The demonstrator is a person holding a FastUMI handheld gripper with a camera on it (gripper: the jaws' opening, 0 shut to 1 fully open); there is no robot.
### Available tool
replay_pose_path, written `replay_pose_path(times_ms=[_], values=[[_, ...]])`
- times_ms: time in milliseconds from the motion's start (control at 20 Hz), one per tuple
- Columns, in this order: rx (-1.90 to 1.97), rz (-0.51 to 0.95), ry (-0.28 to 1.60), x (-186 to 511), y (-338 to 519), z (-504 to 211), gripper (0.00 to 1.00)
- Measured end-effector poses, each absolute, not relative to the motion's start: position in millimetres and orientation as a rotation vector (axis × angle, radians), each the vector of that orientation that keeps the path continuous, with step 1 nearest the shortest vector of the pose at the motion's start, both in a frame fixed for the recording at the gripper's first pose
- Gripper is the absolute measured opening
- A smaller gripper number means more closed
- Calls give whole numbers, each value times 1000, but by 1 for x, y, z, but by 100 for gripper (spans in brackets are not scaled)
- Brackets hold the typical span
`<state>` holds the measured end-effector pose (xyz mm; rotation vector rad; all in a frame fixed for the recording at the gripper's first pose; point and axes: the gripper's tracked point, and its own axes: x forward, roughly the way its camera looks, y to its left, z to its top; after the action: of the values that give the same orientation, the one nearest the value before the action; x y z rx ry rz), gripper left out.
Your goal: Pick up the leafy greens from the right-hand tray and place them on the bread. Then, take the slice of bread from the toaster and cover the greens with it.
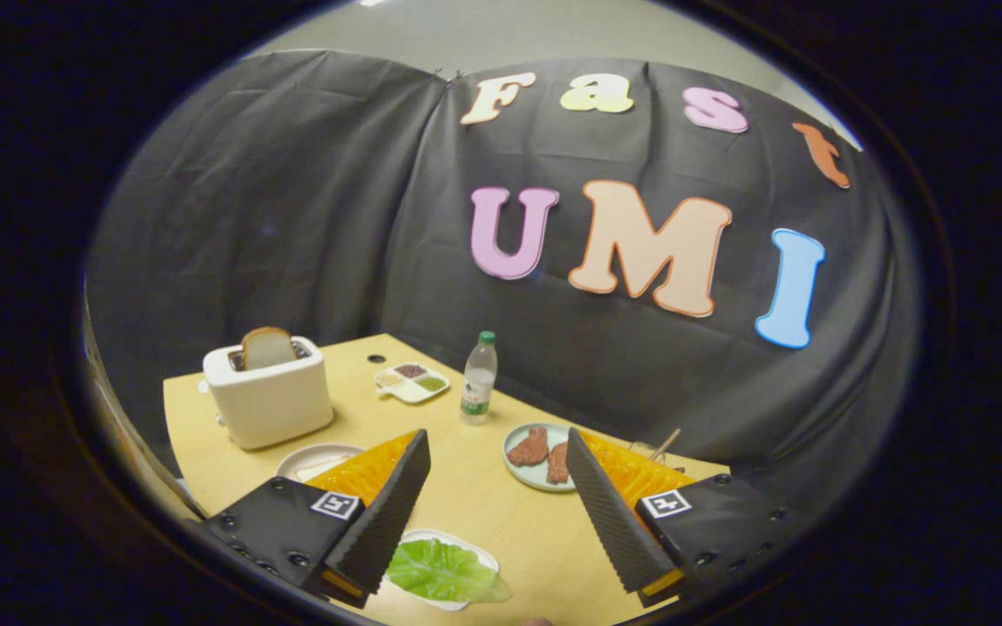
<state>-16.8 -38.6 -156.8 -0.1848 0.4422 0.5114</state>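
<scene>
Greens (442,570) between spread tongs (497,487); toaster (269,402) beyond

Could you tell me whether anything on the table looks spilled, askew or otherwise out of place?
Nothing stands out. The bread sits upright in the toaster, the bottle stands capped, and the greens lie on their tray, between the fingers of the open claw. The meat stays on its plate. No spills show on the table.
</scene>
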Motion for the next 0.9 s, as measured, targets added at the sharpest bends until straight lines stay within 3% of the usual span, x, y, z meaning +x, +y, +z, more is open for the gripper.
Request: replay_pose_path(times_ms=[900], values=[[-373, 830, 871, -72, -36, -324, 100]])
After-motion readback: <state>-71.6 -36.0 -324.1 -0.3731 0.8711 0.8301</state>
